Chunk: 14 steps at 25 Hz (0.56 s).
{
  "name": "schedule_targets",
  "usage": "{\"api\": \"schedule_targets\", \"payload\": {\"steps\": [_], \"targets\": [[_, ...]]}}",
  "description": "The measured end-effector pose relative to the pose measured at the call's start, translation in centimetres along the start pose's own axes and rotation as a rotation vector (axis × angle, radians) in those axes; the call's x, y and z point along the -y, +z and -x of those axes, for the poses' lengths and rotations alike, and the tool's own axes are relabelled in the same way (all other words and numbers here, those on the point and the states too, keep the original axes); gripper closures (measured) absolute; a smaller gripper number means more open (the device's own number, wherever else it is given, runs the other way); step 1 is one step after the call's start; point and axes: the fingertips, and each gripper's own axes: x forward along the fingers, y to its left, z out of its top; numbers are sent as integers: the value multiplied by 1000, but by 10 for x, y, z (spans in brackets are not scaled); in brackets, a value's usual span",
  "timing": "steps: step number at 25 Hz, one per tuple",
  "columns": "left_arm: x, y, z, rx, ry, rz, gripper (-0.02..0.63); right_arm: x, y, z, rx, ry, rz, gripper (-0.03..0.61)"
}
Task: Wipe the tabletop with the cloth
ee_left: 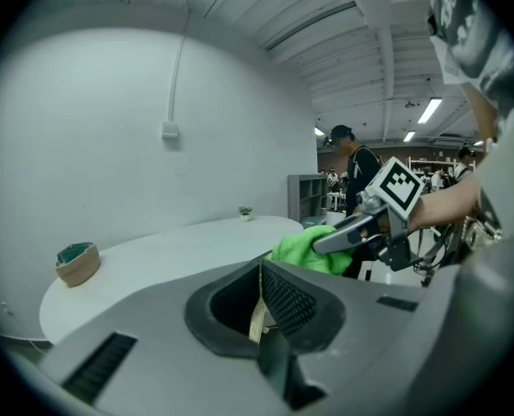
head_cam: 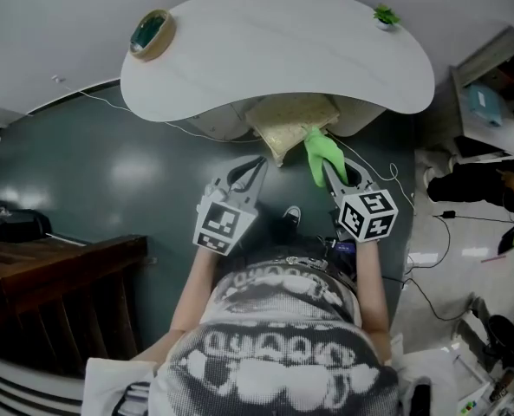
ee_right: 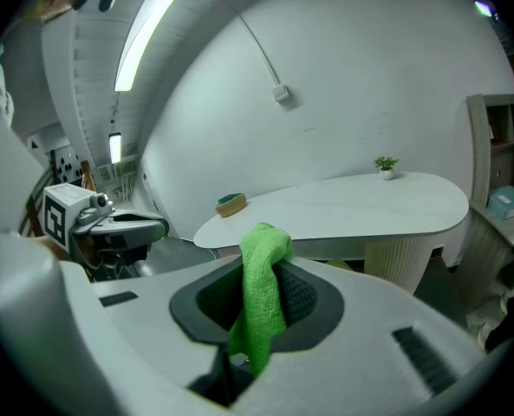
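The white curved tabletop (head_cam: 283, 50) lies ahead of me, across a strip of dark floor. My right gripper (head_cam: 328, 167) is shut on a bright green cloth (head_cam: 320, 152), which hangs short of the table's near edge. In the right gripper view the green cloth (ee_right: 261, 293) is pinched between the jaws of the right gripper (ee_right: 261, 271) and droops over them. My left gripper (head_cam: 258, 165) hovers beside it at the same height, jaws closed on nothing. The left gripper view looks along the left gripper (ee_left: 258, 271) and shows the green cloth (ee_left: 304, 248) to its right.
A tan bowl (head_cam: 151, 33) sits at the table's far left end and a small potted plant (head_cam: 385, 14) at its far right. A beige-cushioned stool (head_cam: 291, 118) stands under the near edge. Dark wooden furniture (head_cam: 57, 276) is at my left, shelving (head_cam: 491, 94) and cables at my right.
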Motion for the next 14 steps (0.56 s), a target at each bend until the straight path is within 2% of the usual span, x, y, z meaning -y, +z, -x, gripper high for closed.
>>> {"api": "schedule_targets", "payload": {"steps": [14], "targets": [[17,11,-14,19,-18,-39,606,26,7,17,30,-30,4,523]]}}
